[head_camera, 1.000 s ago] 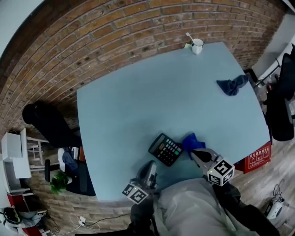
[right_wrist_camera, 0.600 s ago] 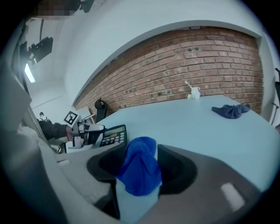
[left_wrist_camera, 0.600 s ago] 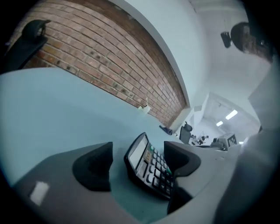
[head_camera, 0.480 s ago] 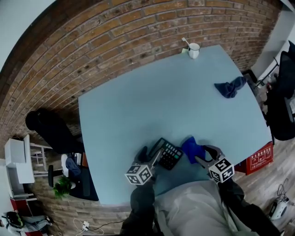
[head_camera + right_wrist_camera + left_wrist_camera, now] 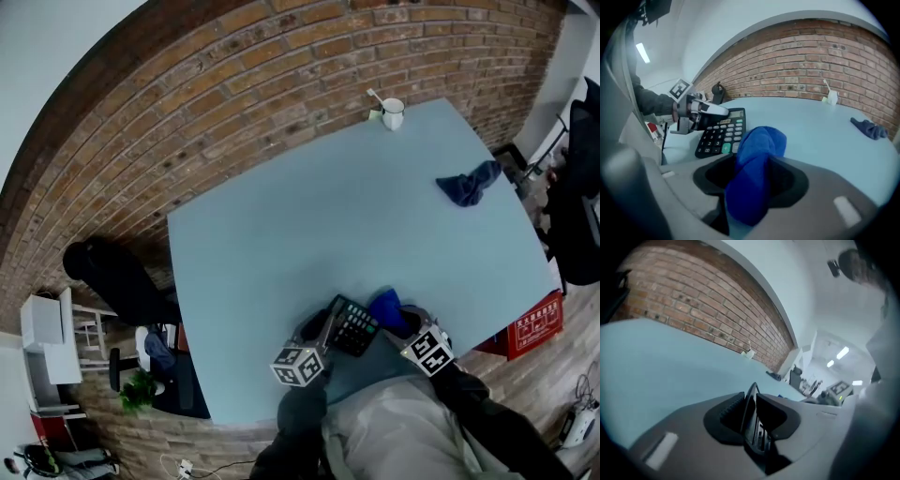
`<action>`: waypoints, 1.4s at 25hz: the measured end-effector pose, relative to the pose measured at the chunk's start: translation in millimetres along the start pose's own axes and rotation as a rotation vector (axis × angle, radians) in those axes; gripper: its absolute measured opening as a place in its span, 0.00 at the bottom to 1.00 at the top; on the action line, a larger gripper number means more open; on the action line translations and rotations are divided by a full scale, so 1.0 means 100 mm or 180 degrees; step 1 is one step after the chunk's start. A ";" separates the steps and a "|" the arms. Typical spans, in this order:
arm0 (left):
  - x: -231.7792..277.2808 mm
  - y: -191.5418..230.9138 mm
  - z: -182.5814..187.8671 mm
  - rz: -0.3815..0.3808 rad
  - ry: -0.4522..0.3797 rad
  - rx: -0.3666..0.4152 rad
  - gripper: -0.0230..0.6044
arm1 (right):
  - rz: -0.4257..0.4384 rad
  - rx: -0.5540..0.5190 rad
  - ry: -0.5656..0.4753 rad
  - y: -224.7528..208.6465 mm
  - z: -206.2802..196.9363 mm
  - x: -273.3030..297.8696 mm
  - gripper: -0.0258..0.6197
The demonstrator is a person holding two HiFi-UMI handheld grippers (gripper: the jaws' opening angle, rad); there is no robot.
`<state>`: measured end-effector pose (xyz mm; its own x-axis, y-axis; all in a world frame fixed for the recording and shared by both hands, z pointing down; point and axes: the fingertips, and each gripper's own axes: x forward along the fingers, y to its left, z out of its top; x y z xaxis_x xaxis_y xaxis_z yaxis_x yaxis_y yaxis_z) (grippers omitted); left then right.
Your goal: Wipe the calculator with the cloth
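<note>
- Blue cloth (image 5: pixel 750 192), bunched into a thick fold, stands between the jaws of the right gripper (image 5: pixel 753 161). The jaws are spread wide and only beginning to close. Dark gaps show on both sides of the fold, so the pads do not press it.
- Just beyond the cloth, at the near edge of the pale blue table (image 5: pixel 328 216), sits the black calculator (image 5: pixel 723 135). Its keys face up, with one green key among the dark ones, and its display is at the far end.
- The cloth's front end lies just beside the calculator's right side. No view shows whether the two touch.
- The left gripper (image 5: pixel 750 404) comes at the calculator from the person's left. Its jaws are closing and stand narrow, clamped on the calculator's thin edge, which runs upright between the ribbed pad and the opposite jaw.
- In the head view both marker cubes sit close in front of the person's grey-clad body, with the calculator and cloth between them.
- The middle of the table is bare.
- Far to the right a dark blue rag (image 5: pixel 469 183) lies crumpled near the table's edge, well apart from the calculator.
- At the far edge stands a white mug (image 5: pixel 393 112) with a stick-like handle leaning out of it.
- A red brick wall (image 5: pixel 234 66) runs along behind the table.
</note>
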<state>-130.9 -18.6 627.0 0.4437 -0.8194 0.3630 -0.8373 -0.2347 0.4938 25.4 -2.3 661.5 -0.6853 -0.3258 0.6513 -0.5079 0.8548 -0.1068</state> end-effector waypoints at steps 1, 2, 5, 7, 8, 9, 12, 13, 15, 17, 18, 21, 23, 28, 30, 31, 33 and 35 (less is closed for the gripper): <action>-0.02 -0.03 0.01 -0.0114 -0.0093 -0.0286 0.15 | -0.0084 -0.0005 -0.0037 -0.05 0.03 -0.02 0.34; -0.05 -0.06 0.00 -0.0200 -0.0168 -0.0540 0.13 | -0.0147 0.0030 -0.0101 -0.09 0.08 -0.07 0.25; -0.16 -0.16 -0.05 -0.0208 -0.0389 -0.0918 0.12 | -0.0137 0.0148 -0.0318 -0.09 0.38 -0.25 0.21; -0.21 -0.24 -0.01 -0.0193 -0.0584 -0.1038 0.12 | 0.0032 0.0058 -0.0245 0.07 0.54 -0.24 0.20; -0.23 -0.29 0.04 -0.0211 -0.0692 -0.1112 0.12 | 0.0138 -0.0042 -0.0153 0.19 0.58 -0.21 0.20; -0.25 -0.32 0.09 -0.0221 -0.0798 -0.1188 0.12 | 0.0255 -0.0165 -0.0078 0.34 0.62 -0.19 0.20; -0.36 -0.33 0.27 -0.0201 -0.1049 -0.1306 0.12 | 0.0725 -0.0585 0.0058 0.94 0.74 -0.28 0.20; -0.41 -0.33 0.36 -0.0209 -0.1119 -0.1329 0.12 | 0.0868 -0.0714 0.0069 1.12 0.78 -0.33 0.20; -0.52 -0.41 0.52 -0.0252 -0.1231 -0.1353 0.12 | 0.0907 -0.0799 -0.0018 1.22 0.87 -0.42 0.20; -0.61 -0.51 0.64 -0.0313 -0.1300 -0.1283 0.12 | 0.0660 -0.0534 -0.0210 0.95 1.02 -0.48 0.20; -0.64 -0.57 0.69 -0.0337 -0.1307 -0.1196 0.12 | 0.0488 -0.0329 -0.0305 0.74 1.10 -0.50 0.20; -0.65 -0.81 0.79 -0.0377 -0.1241 -0.0777 0.12 | 0.0021 0.0021 -0.0446 0.22 1.31 -0.56 0.20; -0.63 -0.94 0.87 -0.0383 -0.1245 -0.0555 0.12 | -0.0054 -0.0081 -0.0485 0.20 1.50 -0.60 0.20; -0.72 -1.10 1.08 -0.0467 -0.1456 -0.0384 0.11 | 0.0495 -0.0352 -0.0873 0.83 2.04 -0.80 0.20; -0.80 -1.13 1.14 -0.0511 -0.1547 -0.0368 0.11 | 0.0416 -0.0261 -0.0966 0.73 2.08 -0.86 0.20; -0.84 -1.16 1.16 -0.0496 -0.1553 -0.0279 0.11 | 0.0292 -0.0152 -0.0959 0.57 2.04 -0.88 0.20; -0.90 -1.23 1.19 -0.0449 -0.1515 0.0033 0.11 | 0.0040 0.0149 -0.0865 0.18 1.91 -0.90 0.20; -0.92 -1.33 1.21 -0.0484 -0.1473 0.0341 0.11 | -0.0043 0.0362 -0.0786 -0.05 1.83 -0.94 0.20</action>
<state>-98.9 24.4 432.4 0.3953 -0.9122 -0.1075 -0.8130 -0.4020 0.4212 -3.0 -50.1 463.7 -0.7775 -0.4375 0.4518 -0.5636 0.8034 -0.1920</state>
